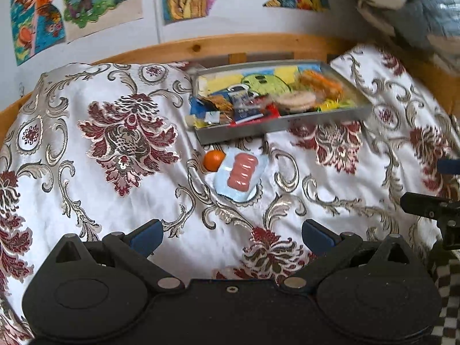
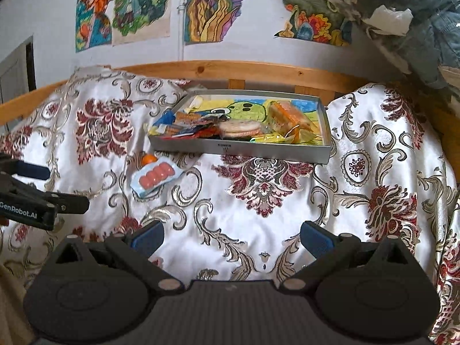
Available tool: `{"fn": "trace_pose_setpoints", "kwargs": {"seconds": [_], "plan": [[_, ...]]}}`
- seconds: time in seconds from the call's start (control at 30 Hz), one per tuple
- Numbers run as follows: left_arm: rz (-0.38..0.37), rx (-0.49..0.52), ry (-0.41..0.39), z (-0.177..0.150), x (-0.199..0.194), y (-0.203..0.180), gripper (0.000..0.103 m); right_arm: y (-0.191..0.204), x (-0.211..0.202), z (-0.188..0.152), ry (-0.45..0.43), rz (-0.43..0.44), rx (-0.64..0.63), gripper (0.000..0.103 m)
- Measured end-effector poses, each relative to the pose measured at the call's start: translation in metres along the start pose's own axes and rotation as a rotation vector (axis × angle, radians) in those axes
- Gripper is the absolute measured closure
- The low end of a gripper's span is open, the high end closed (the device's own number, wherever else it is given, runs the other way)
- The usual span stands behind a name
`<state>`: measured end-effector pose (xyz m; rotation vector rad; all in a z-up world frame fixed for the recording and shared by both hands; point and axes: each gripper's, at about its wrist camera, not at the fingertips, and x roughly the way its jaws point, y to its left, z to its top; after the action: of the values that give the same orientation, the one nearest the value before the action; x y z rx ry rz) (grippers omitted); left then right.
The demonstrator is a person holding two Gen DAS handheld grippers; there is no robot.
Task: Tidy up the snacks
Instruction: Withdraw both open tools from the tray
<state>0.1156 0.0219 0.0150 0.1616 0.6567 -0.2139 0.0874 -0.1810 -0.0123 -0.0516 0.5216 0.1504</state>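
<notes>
From the left wrist view, the left claw (image 1: pixel 231 234) hangs low over the bed's patterned bedspread (image 1: pixel 86 201), level and pointing at the wooden bed frame (image 1: pixel 218 46); its blue pads (image 1: pixel 146 237) stand wide apart with nothing between them; ahead of it lies a blue packet of pink sausages (image 1: pixel 240 174), with a small orange fruit (image 1: pixel 213 160) touching the packet's far left corner; beyond those sits a shallow grey tray (image 1: pixel 284 122) holding mixed snack packets, a round sandwich biscuit (image 1: pixel 294 100) and an orange wrapped cake (image 1: pixel 320 84).

From the right wrist view, the right claw (image 2: pixel 231 237) is likewise level above the bedspread, fingers spread and empty; the tray (image 2: pixel 241 149) lies straight ahead; the sausage packet (image 2: pixel 155 176) and fruit (image 2: pixel 149 159) rest ahead to its left, just outside the tray; the left claw (image 2: pixel 43 187) pokes in at the far left, open.
</notes>
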Motion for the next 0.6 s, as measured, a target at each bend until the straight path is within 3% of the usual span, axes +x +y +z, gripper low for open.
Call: {"fn": "trace_pose_setpoints", "kwargs": {"seconds": [0.47, 0.6], "plan": [[-0.006, -0.055, 0.068, 0.016, 0.026, 0.02, 0.001, 0.005, 0.018, 0.006, 0.041, 0.017, -0.006, 0.0], [-0.005, -0.005, 0.077, 0.026, 0.042, 0.029, 0.001, 0.012, 0.029, 0.011, 0.058, 0.023, -0.032, 0.0]]}}
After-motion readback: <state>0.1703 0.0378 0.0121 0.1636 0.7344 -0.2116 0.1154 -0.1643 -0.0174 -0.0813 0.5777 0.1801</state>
